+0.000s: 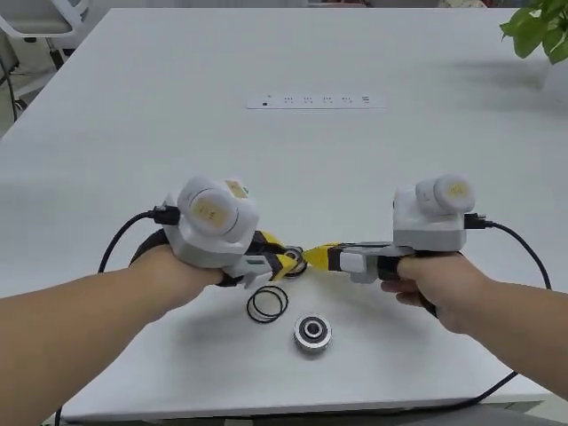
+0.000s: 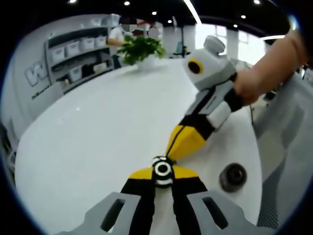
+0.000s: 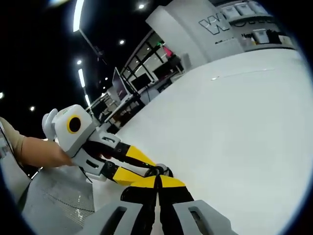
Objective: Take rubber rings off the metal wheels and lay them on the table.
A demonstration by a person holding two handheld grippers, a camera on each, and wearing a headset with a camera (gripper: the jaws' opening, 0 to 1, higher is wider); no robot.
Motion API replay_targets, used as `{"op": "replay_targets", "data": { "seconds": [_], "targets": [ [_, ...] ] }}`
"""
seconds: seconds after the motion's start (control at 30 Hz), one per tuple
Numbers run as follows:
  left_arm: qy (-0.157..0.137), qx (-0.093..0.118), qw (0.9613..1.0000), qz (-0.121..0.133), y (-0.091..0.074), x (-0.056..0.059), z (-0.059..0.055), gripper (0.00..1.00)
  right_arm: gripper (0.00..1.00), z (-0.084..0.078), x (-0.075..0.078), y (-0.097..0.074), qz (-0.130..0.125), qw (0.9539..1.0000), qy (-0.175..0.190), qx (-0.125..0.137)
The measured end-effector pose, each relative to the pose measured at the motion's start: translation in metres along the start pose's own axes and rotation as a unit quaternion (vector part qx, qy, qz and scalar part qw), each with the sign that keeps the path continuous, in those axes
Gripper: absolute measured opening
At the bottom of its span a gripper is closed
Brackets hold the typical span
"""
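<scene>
Wheel in left gripper, right gripper (closed) touching

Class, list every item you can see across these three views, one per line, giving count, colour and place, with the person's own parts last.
Loose rubber rings: two, black, overlapping on the table's near side.
Bare metal wheel: one, silver with a dark centre, flat on the table just right of the rings.
Held metal wheel: one, silver with a black ring on it, between the grippers.
Table: one, white.
Socket strip: one, white, far middle of the table.
Plant: one, green, far right.
Cables: two, black, trailing from the grippers.
Left gripper: yellow-black jaws shut on the held wheel.
Right gripper: yellow-black jaws shut at that wheel's rim.
Hands: two, holding the grippers.
</scene>
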State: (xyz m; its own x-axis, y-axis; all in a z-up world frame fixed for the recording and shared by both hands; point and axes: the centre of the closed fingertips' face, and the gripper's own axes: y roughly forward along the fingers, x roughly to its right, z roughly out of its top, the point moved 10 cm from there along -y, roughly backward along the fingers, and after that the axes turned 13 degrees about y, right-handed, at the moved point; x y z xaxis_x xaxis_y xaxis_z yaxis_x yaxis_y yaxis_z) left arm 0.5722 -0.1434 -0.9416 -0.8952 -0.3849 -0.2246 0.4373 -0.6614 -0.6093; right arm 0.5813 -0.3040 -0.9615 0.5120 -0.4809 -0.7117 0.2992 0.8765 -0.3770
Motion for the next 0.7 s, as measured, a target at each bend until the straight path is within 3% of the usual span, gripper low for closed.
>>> {"op": "replay_targets", "data": {
  "seconds": [0.3, 0.37, 0.4, 0.43, 0.7],
  "targets": [
    [0.003, 0.001, 1.0, 0.001, -0.001, 0.0, 0.0, 0.12, 0.0, -0.003, -0.006, 0.001, 0.01, 0.9999, 0.001, 0.0],
    [0.003, 0.002, 1.0, 0.0, 0.0, 0.001, 0.0, 0.12, 0.0, -0.004, -0.011, 0.002, 0.024, 0.9997, 0.001, 0.0],
    [0.006, 0.002, 1.0, 0.002, 0.0, 0.0, 0.0, 0.12, 0.0, -0.004, -0.018, 0.004, 0.055, 0.9985, -0.004, 0.001],
    [0.004, 0.003, 1.0, 0.001, 0.0, 0.001, 0.0, 0.12, 0.0, -0.005, -0.018, 0.002, 0.052, 0.9986, -0.003, -0.008],
    [-0.004, 0.003, 1.0, 0.004, -0.001, 0.001, 0.001, 0.12, 0.0, -0.003, -0.007, 0.001, 0.03, 0.9995, 0.0, 0.002]
  ]
}}
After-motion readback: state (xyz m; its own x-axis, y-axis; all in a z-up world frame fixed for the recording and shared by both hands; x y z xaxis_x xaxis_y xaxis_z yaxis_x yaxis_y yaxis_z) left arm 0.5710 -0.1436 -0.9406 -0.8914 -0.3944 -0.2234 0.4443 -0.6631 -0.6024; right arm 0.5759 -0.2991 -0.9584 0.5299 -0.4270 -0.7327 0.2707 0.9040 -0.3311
